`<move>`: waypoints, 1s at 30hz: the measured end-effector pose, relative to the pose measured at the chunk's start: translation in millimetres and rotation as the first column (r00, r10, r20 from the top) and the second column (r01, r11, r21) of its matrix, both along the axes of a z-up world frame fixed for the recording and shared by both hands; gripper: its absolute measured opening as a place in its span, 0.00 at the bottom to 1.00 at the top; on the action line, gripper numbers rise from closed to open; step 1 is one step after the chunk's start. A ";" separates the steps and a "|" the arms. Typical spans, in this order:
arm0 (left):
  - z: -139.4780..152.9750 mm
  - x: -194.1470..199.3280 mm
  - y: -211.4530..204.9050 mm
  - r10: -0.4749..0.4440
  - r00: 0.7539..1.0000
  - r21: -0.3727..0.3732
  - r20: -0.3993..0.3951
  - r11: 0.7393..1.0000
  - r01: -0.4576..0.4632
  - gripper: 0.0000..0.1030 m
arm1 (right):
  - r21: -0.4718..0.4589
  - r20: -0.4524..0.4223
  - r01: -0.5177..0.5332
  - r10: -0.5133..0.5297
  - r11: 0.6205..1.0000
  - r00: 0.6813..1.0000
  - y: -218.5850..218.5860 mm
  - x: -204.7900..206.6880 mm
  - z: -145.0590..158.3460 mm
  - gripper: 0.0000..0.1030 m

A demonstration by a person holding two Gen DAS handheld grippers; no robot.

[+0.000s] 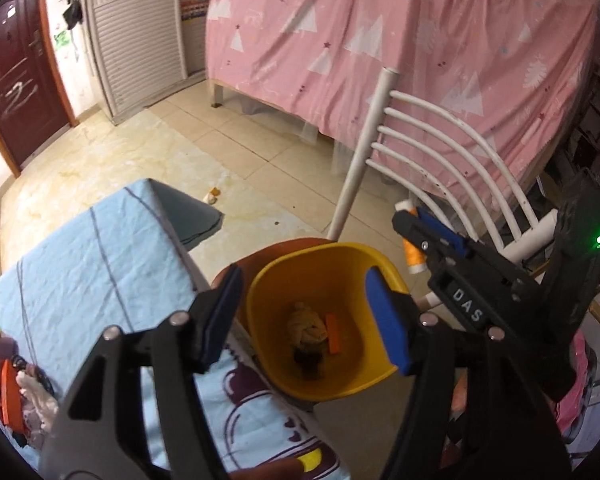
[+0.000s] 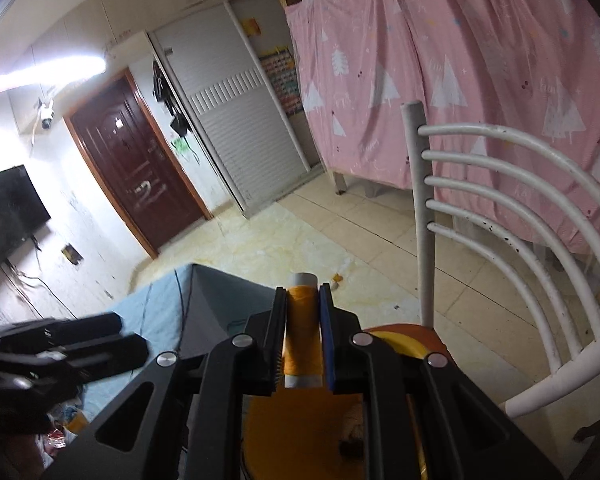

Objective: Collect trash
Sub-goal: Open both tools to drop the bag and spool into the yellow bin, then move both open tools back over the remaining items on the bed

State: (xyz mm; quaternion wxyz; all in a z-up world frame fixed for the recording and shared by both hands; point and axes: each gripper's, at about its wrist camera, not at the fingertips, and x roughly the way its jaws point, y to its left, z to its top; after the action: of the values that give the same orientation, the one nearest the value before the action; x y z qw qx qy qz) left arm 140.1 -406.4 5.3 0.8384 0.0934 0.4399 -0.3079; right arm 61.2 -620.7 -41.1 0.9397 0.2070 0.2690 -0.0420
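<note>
1. Left gripper (image 1: 304, 316): spread wide, nothing held, poised above the yellow bin (image 1: 260, 300), one finger either side of its mouth.
2. Right gripper (image 2: 303, 332): clamped on an orange thread spool (image 2: 300, 336), pinched between both pads, white core ends showing at top and bottom.
3. From the left wrist view: right gripper (image 1: 414, 224) beside the bin's far rim, spool (image 1: 413, 252) hanging upright outside the bin.
4. Inside the bin: crumpled beige wad (image 1: 306, 326), small orange piece (image 1: 333, 334), dark lump near the bottom.
5. Bin resting on a round reddish chair seat (image 1: 256, 258); white barred chair back (image 1: 440, 140) behind.
6. Blue-clothed table (image 1: 100, 248) just beside the bin, clutter at its near edge.
7. Scrap (image 1: 212, 196) on the tiled floor beyond the table corner.
</note>
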 end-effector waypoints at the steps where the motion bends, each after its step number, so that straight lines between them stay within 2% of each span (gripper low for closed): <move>1: 2.3 0.2 4.5 0.007 1.000 -0.004 0.003 1.000 -0.007 0.59 | -0.007 -0.005 -0.004 0.004 1.000 1.000 2.6 1.2 -0.3 0.11; 3: 5.7 -0.8 11.7 0.018 1.000 -0.009 0.006 1.000 -0.017 0.59 | -0.019 -0.011 -0.008 0.007 1.000 1.000 6.2 1.2 -1.8 0.14; 5: 10.4 -0.9 23.0 0.029 1.000 -0.021 0.006 0.999 -0.029 0.60 | -0.026 -0.015 -0.011 0.011 1.000 1.000 10.3 2.6 -2.2 0.21; 7: 16.4 -2.6 35.7 0.040 0.999 -0.035 0.015 0.999 -0.039 0.67 | -0.036 -0.016 -0.018 0.017 0.999 1.000 16.2 4.8 -1.1 0.40; 10: 26.1 -4.4 58.3 0.065 0.997 -0.062 0.035 0.996 -0.063 0.70 | -0.051 -0.009 -0.040 0.039 0.998 0.999 27.9 7.4 2.6 0.53; 19: 36.9 -5.6 122.6 0.132 0.990 -0.102 0.046 0.987 -0.127 0.70 | -0.120 0.009 -0.140 0.142 0.983 0.990 86.7 13.4 20.0 0.65; 25: 42.0 -7.4 171.2 0.177 0.982 -0.116 0.068 0.979 -0.168 0.71 | -0.160 -0.006 -0.215 0.217 0.963 0.976 132.0 20.1 24.2 0.68; 30: 47.6 -3.5 216.6 0.247 0.965 -0.130 0.085 0.963 -0.235 0.73 | -0.169 -0.027 -0.262 0.261 0.950 0.965 162.9 27.8 23.6 0.69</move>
State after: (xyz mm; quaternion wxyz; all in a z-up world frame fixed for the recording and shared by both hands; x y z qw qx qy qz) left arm 136.6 -189.8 52.9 0.8947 0.0044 0.3864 -0.2239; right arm 89.0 -457.7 -17.4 0.9507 0.0878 0.2915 0.0594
